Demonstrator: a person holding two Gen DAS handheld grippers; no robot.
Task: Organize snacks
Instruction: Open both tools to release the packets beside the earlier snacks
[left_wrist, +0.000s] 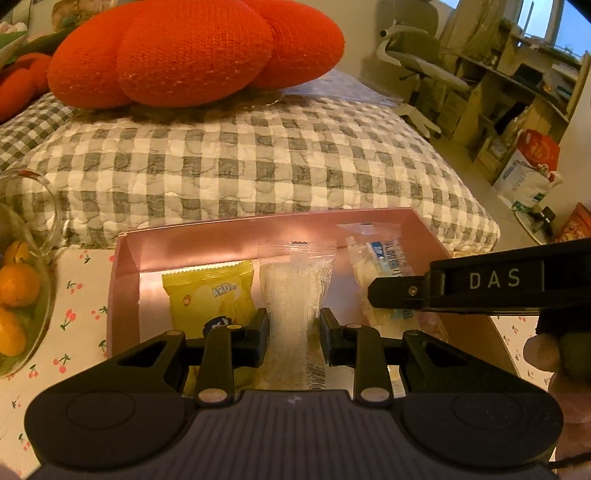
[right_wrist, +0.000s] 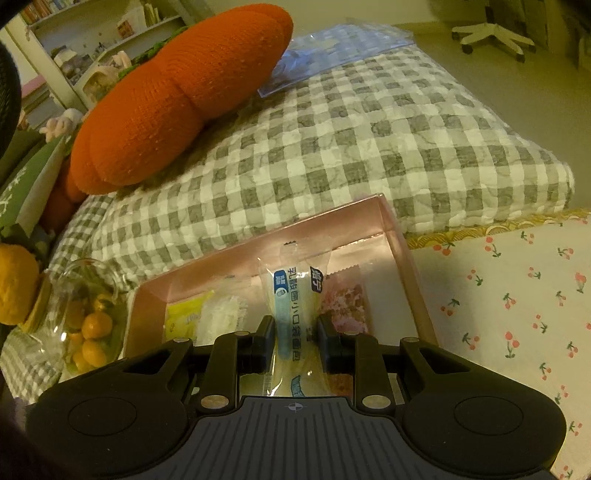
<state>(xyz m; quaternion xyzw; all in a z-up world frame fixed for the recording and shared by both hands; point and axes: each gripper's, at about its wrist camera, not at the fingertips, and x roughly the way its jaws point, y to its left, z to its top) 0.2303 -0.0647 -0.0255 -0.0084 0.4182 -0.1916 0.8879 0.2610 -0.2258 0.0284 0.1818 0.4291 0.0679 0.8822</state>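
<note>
A pink box (left_wrist: 125, 280) stands on the cherry-print cloth, with a yellow snack packet (left_wrist: 210, 295) lying inside at its left. My left gripper (left_wrist: 293, 326) is shut on a clear-wrapped white snack (left_wrist: 295, 280) and holds it over the box's middle. From the right, my right gripper (left_wrist: 380, 295) reaches in over the box. In the right wrist view the right gripper (right_wrist: 295, 332) is shut on a blue-and-white bread packet (right_wrist: 295, 291) above the pink box (right_wrist: 391, 229). Below lie the yellow packet (right_wrist: 186, 314), a clear white packet (right_wrist: 223, 310) and a pink speckled packet (right_wrist: 347, 299).
A glass bowl (left_wrist: 44, 314) of oranges sits left of the box, also the bowl (right_wrist: 74, 280) in the right wrist view. Behind the box lies a grey checked quilt (left_wrist: 258, 162) with a red knitted cushion (left_wrist: 192, 55). An office chair (left_wrist: 413, 62) and shelves stand far right.
</note>
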